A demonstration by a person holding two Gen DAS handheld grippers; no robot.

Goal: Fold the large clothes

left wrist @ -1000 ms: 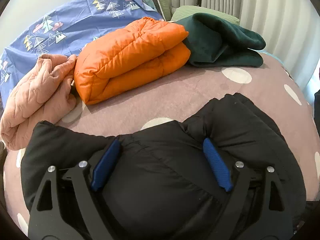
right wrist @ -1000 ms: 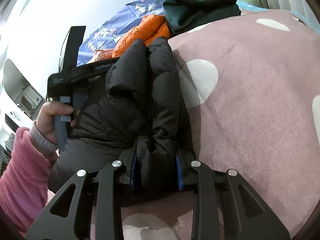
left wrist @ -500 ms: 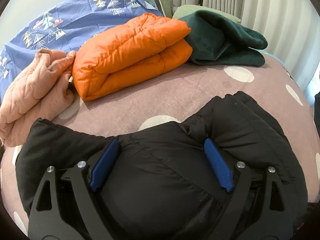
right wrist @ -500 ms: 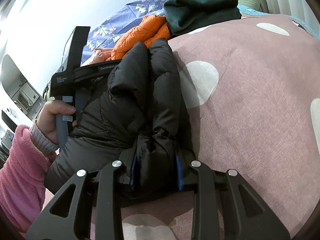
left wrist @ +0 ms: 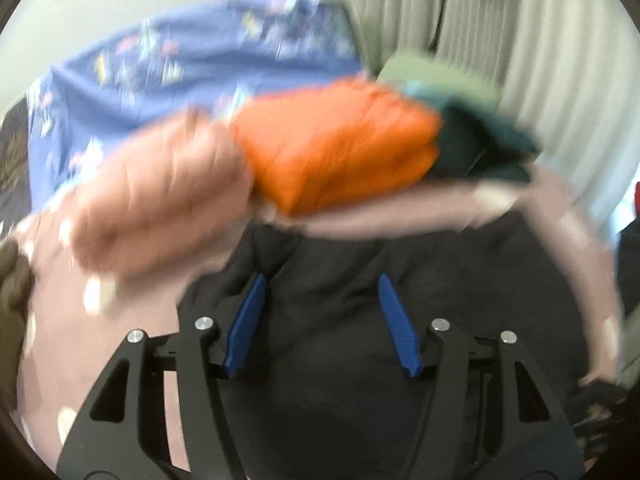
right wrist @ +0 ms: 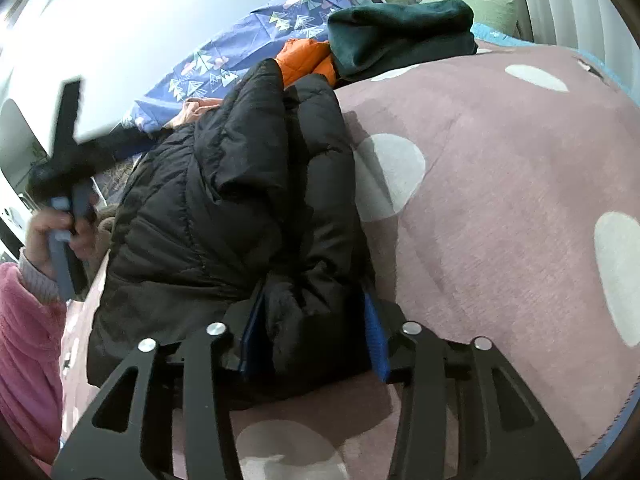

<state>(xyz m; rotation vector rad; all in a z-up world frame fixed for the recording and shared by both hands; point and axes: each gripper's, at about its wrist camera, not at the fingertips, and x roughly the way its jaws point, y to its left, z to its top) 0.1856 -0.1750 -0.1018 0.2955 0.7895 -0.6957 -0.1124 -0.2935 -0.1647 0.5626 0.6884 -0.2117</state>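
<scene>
Motion-blurred left view, sharp right

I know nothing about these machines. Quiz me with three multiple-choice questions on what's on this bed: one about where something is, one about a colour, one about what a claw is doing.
1. Where does the dark green garment lie?
A. Far end of the bed, beside the orange jacket
B. Under the black jacket
C. On the floor

2. What colour is the bedspread?
A. Plain white
B. Dusty pink with white dots
C. Green stripes

3. What is the right claw doing?
A. Hanging open above the bed
B. Clamped on the black jacket
C. Holding the orange jacket

Answers:
1. A: the right wrist view shows it at the far end, touching the orange jacket.
2. B: pink cloth with pale ovals fills the right of that view.
3. B: black padded fabric is bunched between its blue pads.
</scene>
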